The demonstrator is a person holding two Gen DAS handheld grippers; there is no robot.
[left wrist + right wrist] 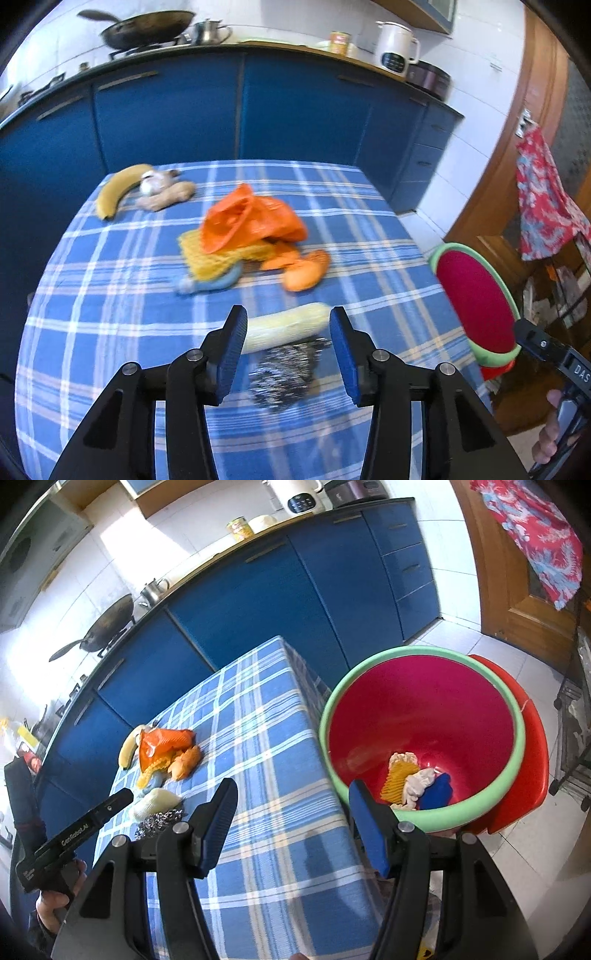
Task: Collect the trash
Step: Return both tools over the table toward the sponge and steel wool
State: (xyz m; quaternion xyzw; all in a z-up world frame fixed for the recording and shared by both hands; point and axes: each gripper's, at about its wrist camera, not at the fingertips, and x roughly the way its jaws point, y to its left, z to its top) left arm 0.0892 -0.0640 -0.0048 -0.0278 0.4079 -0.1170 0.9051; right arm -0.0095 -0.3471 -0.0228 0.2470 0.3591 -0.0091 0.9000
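Left hand-held gripper (288,354): jaws spread, empty. Scourer (284,373) just below, between the pads; you lower squarely, clear of the pale cob (288,326) just ahead.

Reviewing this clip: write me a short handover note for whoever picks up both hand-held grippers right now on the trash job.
Left hand-held gripper: open, empty, poised over the steel scourer and the pale foam wrap at the near table edge.
Right hand-held gripper: open, empty, beside the bin.
Done: several scraps already lie in the bin, a yellow net, white paper and a blue piece.
Left: scourer, foam wrap, the orange bag with the yellow net under it, and the orange peel.
The banana and ginger at the far corner look like food; check before binning.
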